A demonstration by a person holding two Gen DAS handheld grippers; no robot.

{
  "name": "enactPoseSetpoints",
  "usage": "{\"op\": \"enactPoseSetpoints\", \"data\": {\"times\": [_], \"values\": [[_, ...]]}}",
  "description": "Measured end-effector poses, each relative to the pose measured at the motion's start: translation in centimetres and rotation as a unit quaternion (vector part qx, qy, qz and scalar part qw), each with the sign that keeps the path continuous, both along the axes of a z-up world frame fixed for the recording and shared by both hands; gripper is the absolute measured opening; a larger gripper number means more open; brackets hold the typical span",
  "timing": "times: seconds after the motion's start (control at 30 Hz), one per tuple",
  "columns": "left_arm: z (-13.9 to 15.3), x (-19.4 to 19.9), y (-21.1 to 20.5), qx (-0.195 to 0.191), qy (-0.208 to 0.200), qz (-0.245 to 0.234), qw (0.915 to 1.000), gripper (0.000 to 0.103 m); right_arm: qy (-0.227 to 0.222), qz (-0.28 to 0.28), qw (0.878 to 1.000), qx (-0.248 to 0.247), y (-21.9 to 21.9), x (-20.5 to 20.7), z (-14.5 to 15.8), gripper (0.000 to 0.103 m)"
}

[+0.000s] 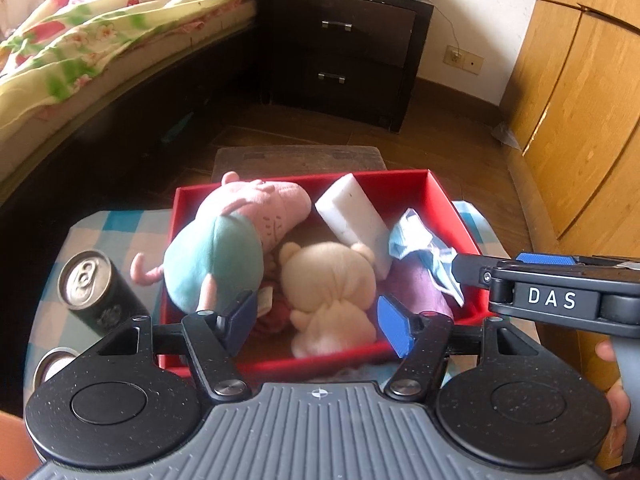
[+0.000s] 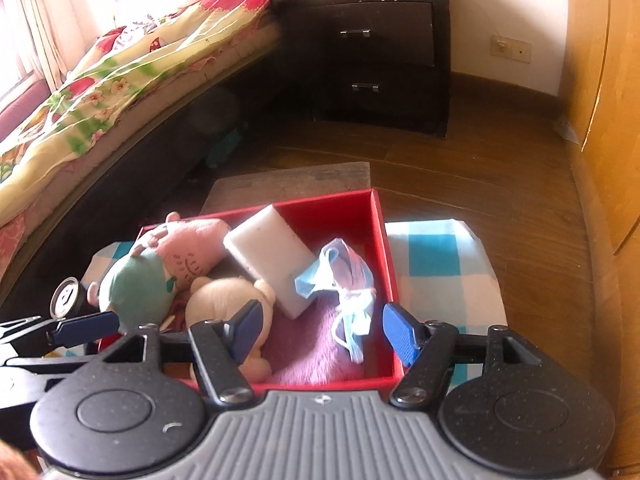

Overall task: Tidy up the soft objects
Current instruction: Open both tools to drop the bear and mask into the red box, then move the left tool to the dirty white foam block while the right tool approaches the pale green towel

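Bedroom scene, wood floor (image 2: 480,184), bed with floral quilt (image 1: 80,52) and dark nightstand (image 1: 344,48) behind the red box (image 2: 384,248). Red box sits on a tabletop with blue-white checked cloth (image 2: 440,264).

Inside the red box: pink pig plush in teal shirt (image 1: 224,248) at its left side, head toward the far wall. Cream bear plush (image 1: 332,288) in the box's middle near the front wall. White sponge block (image 1: 352,216) leans tilted behind the bear. Blue face mask (image 2: 340,280) crumpled at the right side of the box, lying on a purple cloth (image 2: 304,344) that lines the box bottom.

Dark drink can (image 1: 92,288) stands just left of the red box, outside it; a second can top shows nearer the camera, mostly hidden.

Left gripper (image 1: 316,324) hangs over the box's front edge, jaws spread, nothing between them, bear just beyond. Right gripper (image 2: 320,328) over the box's front right part, jaws spread, empty, mask and purple cloth beyond them.
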State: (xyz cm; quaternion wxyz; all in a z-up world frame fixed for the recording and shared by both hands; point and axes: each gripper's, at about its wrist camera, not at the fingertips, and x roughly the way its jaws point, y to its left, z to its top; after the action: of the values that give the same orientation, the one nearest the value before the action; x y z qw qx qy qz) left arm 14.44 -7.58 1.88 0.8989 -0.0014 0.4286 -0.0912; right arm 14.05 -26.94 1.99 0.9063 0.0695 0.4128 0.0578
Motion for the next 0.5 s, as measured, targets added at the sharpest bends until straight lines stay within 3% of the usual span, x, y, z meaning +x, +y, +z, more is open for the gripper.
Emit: {"op": "enactPoseSetpoints", "data": {"times": [0.5], "values": [[-1.0, -4.8, 0.8, 0.002, 0.019, -0.013, 0.9997, 0.065, 0.010, 0.004, 1.000, -0.010, 0.0, -6.4, -1.5, 0.045]]}}
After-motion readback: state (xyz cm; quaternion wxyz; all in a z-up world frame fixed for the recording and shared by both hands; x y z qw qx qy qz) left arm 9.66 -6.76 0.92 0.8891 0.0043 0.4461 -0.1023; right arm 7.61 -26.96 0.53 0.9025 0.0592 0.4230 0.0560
